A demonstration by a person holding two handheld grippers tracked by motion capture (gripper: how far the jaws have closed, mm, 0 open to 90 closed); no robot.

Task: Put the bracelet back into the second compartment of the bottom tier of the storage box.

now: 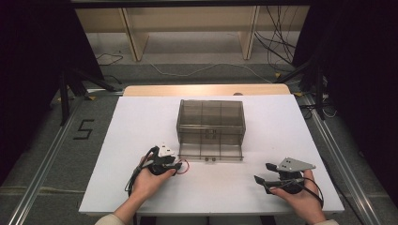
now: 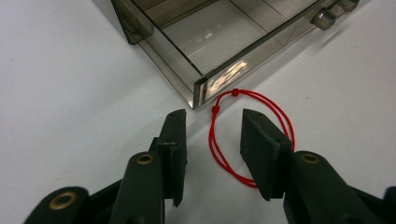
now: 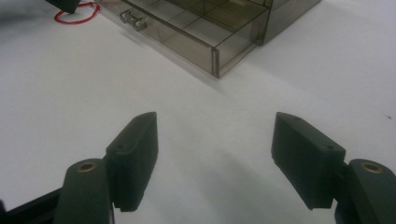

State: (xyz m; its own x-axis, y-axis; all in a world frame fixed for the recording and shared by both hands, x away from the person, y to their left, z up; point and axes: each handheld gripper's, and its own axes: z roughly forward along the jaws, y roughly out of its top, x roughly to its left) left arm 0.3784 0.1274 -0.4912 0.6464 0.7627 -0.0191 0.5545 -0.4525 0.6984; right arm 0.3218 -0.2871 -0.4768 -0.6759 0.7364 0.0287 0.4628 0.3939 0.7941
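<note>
White rectangular table (image 1: 141, 122) on grey floor (image 1: 61, 154), cables behind. Smoky clear plastic drawer box (image 1: 211, 123) centred, bottom drawer out. Red string loop (image 2: 224, 135) at drawer corner, apparently flat between left tongs (image 2: 210, 140), parted, empty. Right tongs (image 3: 215, 140) wide apart, empty.

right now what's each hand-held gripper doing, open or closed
Left hand-held gripper: open, jaws astride the red string loop, not gripping it.
Right hand-held gripper: open, holding nothing.

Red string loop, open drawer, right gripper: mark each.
red string loop (image 2: 232, 93), left gripper view, upper knot.
open drawer (image 1: 210, 153), high view, front panel.
right gripper (image 3: 215, 158), right gripper view, gap between open jaws.
</note>
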